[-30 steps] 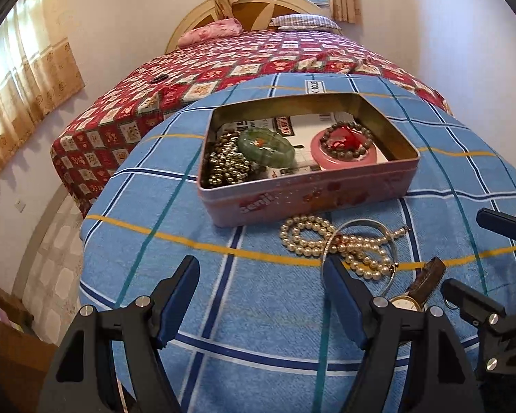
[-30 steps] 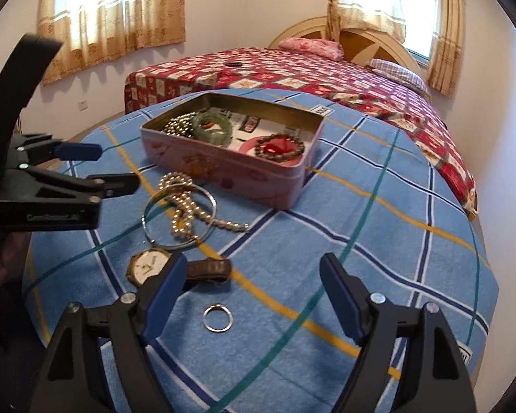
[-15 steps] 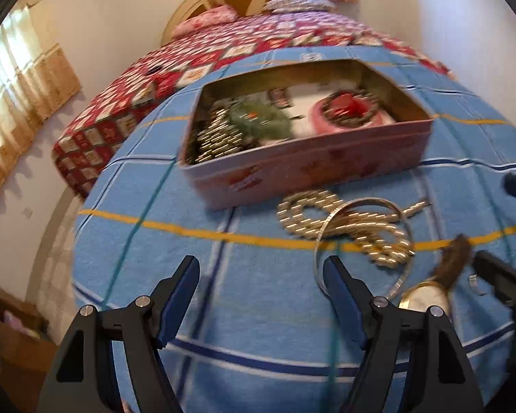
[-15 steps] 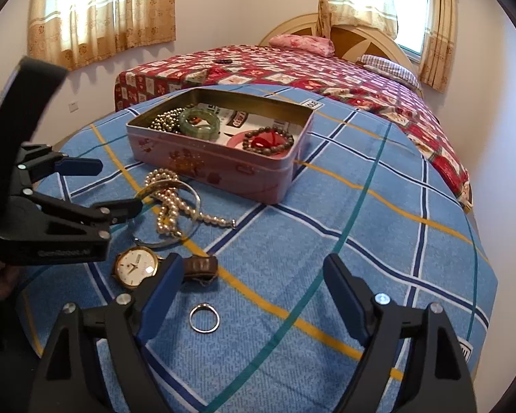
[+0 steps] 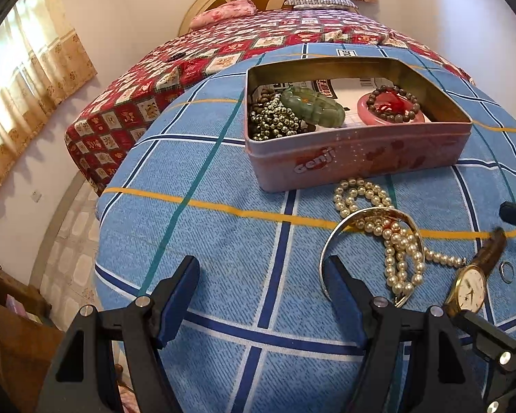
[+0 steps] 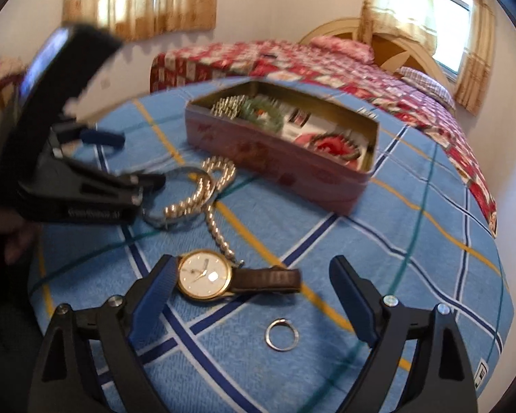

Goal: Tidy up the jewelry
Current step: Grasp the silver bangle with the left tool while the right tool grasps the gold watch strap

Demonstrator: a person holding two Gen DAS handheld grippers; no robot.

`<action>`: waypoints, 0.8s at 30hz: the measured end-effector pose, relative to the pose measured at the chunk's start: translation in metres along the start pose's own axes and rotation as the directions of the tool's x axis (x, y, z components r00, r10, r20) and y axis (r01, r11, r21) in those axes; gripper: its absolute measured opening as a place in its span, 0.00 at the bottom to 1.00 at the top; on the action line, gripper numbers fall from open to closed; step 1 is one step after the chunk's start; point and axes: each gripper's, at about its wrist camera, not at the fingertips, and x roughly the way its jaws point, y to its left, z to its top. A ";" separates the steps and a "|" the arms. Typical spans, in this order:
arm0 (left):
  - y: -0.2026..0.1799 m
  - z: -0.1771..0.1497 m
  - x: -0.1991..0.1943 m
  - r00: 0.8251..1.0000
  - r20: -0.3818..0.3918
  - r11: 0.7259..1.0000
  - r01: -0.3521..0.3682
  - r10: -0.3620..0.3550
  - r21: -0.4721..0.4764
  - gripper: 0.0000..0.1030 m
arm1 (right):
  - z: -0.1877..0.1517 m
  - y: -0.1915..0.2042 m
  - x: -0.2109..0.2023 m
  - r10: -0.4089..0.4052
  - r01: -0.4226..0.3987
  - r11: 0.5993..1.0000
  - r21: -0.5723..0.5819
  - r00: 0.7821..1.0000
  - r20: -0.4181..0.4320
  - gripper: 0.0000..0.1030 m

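Both grippers were wide open and empty here. The right gripper (image 6: 251,296) had just been opening its jaws, with the gold wristwatch (image 6: 204,274) lying between them, untouched, and the small ring (image 6: 280,334) close by on the blue checked cloth (image 6: 412,258). The left gripper (image 5: 261,296) hovered beside the silver bangle (image 5: 330,241), which was tangled with the pearl necklace (image 5: 395,244), just in front of the pink tin (image 5: 354,158). My worry: lifting that bangle could drag the pearls along, and the flat watch could slide out.

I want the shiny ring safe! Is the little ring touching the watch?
Apart. The right wrist view shows blue cloth between the ring and the watch; the ring lies alone, nearer the camera.
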 end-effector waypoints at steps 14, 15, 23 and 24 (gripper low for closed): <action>-0.014 0.000 -0.005 0.993 0.025 0.993 0.110 -0.111 0.047 0.29 | -0.010 -0.051 -0.004 -0.053 0.060 0.983 0.175 0.998 -0.045 0.72; -0.014 0.000 -0.005 0.993 0.025 0.993 0.113 -0.114 0.045 0.23 | -0.009 -0.051 -0.004 -0.054 0.061 0.982 0.178 0.998 -0.045 0.71; -0.012 0.001 -0.003 0.989 0.019 0.988 0.149 -0.150 0.045 0.08 | -0.005 -0.056 -0.002 -0.001 0.007 0.989 0.148 0.999 -0.045 0.71; -0.011 0.001 -0.003 0.988 0.019 0.988 0.152 -0.153 0.042 0.07 | -0.005 -0.055 -0.004 0.002 0.003 0.991 0.136 0.999 -0.037 0.73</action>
